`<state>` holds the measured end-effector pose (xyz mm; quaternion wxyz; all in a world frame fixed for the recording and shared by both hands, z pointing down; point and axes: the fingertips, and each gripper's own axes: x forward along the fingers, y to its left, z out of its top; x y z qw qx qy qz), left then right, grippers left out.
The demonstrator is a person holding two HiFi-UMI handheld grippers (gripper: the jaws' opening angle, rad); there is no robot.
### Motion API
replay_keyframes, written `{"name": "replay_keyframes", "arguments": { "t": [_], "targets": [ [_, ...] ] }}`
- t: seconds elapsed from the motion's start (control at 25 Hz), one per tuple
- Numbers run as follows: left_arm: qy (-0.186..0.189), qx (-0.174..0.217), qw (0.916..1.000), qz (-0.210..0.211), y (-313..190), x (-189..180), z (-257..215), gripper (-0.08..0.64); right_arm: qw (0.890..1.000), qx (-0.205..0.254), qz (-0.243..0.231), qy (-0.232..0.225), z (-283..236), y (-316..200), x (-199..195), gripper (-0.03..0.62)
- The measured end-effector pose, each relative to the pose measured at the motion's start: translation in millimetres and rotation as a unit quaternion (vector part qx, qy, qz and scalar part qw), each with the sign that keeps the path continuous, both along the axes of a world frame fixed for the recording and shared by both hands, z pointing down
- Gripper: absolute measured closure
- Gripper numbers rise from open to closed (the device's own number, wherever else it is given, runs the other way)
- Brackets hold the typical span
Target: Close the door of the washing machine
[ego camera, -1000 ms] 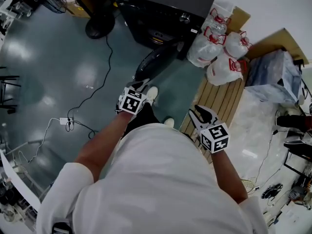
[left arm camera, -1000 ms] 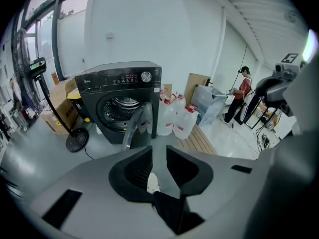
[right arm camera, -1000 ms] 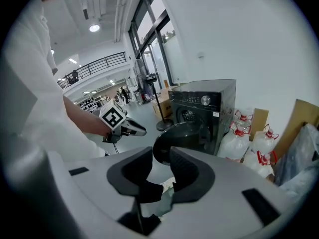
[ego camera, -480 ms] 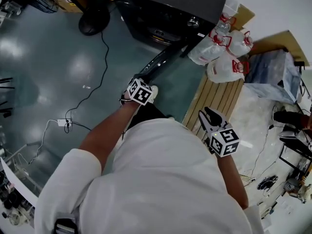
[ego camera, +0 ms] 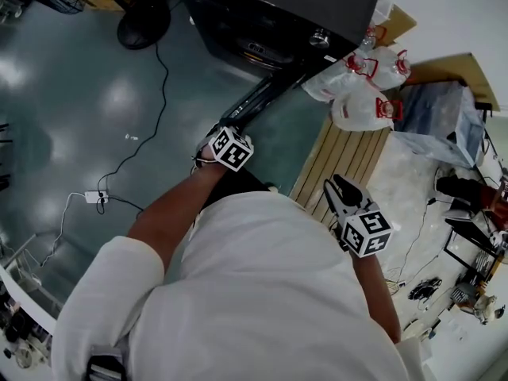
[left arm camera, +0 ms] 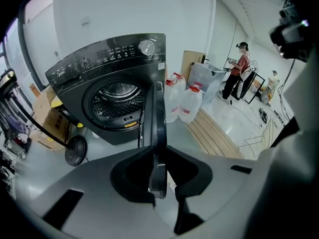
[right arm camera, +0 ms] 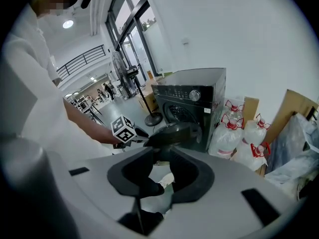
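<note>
Above the green floor (ego camera: 95,94), the left gripper (left arm camera: 157,154) fingers (left arm camera: 135,159) pinch the door (left arm camera: 158,116) edge; swing it steadily onto the washing machine (left arm camera: 99,66), keeping the wide, empty right gripper (right arm camera: 160,156) clear.

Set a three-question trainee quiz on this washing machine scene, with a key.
1. True or false: the door of the washing machine is fully shut.
2. What stands between the jaws of the left hand-held gripper? A) a cable B) the door's edge C) a plastic bag
3. Complete: the right hand-held gripper holds ___.

Key: 1 false, the door stands open and the drum is in plain sight. 2 B. 3 nothing: its jaws have just closed a little but stand apart, with nothing between them.
</note>
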<state>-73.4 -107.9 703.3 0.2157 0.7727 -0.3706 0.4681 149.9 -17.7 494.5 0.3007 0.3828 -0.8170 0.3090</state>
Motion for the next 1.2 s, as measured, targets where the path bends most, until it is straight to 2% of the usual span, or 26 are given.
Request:
{"name": "replay_keyframes", "arguments": {
  "t": [0.52,1.2],
  "targets": [
    [0.014,-0.012,0.9998,0.004,-6.4,-4.6,6.1,0.494,1.0,-0.006,0.005,0.004,4.8,-24.4,-8.2,0.48],
    [-0.019,0.003,0.9988,0.044,-61.2,-58.3,7.2,0.5,1.0,-0.003,0.003,-0.01,10.1,-58.5,-33.5,0.485]
  ]
}}
